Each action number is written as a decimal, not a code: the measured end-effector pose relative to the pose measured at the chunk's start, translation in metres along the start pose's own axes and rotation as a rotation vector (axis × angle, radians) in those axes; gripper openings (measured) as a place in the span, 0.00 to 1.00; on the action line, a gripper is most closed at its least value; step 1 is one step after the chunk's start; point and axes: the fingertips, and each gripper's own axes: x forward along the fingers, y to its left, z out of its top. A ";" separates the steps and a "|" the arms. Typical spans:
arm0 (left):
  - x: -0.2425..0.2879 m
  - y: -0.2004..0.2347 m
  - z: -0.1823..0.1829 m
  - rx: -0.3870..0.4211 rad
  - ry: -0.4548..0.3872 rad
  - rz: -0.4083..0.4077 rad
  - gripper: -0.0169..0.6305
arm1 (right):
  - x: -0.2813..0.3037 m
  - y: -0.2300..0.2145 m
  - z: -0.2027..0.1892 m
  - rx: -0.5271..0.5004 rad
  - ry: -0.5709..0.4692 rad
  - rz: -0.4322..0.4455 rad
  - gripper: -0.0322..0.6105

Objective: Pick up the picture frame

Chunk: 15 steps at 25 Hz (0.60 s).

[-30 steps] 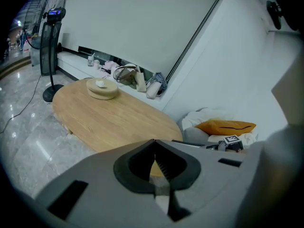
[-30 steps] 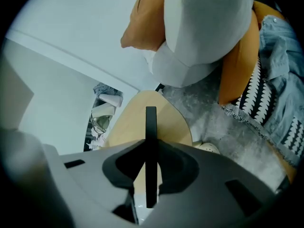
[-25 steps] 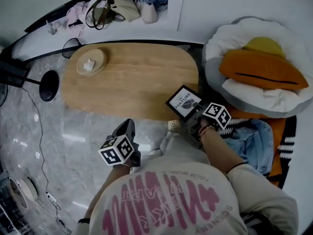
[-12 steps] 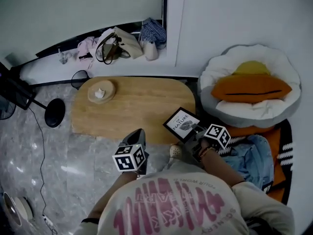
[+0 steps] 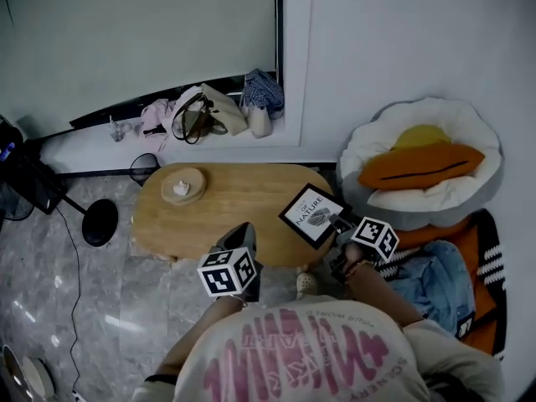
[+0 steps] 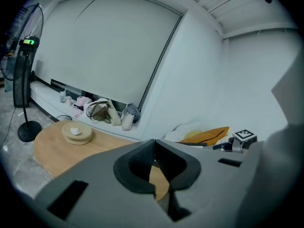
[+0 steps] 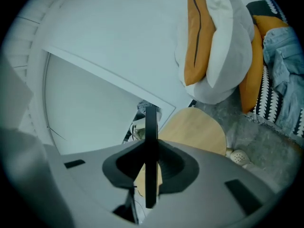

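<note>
The picture frame [image 5: 311, 216] is hanging over the right end of the wooden table [image 5: 209, 212], apparently clear of the top, its printed face tilting up toward the head camera. The right gripper [image 5: 337, 224] is clamping it at the lower corner, jaws pinching across its thin edge, probably so the pads are not covering the print. The left gripper [image 5: 240, 234] is hovering just beside, jaws closed on nothing, seemingly not needed. A round cushion [image 5: 419, 170] is lying on the floor nearby.
</note>
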 end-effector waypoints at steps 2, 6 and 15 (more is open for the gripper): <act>-0.004 -0.003 0.009 -0.002 -0.008 -0.017 0.03 | -0.005 0.017 0.001 -0.012 -0.020 0.032 0.17; -0.012 -0.011 0.028 0.008 -0.034 -0.054 0.03 | -0.018 0.051 0.005 -0.072 -0.072 0.093 0.17; -0.034 -0.036 0.065 0.106 -0.144 -0.111 0.03 | -0.054 0.115 0.000 -0.260 -0.143 0.183 0.17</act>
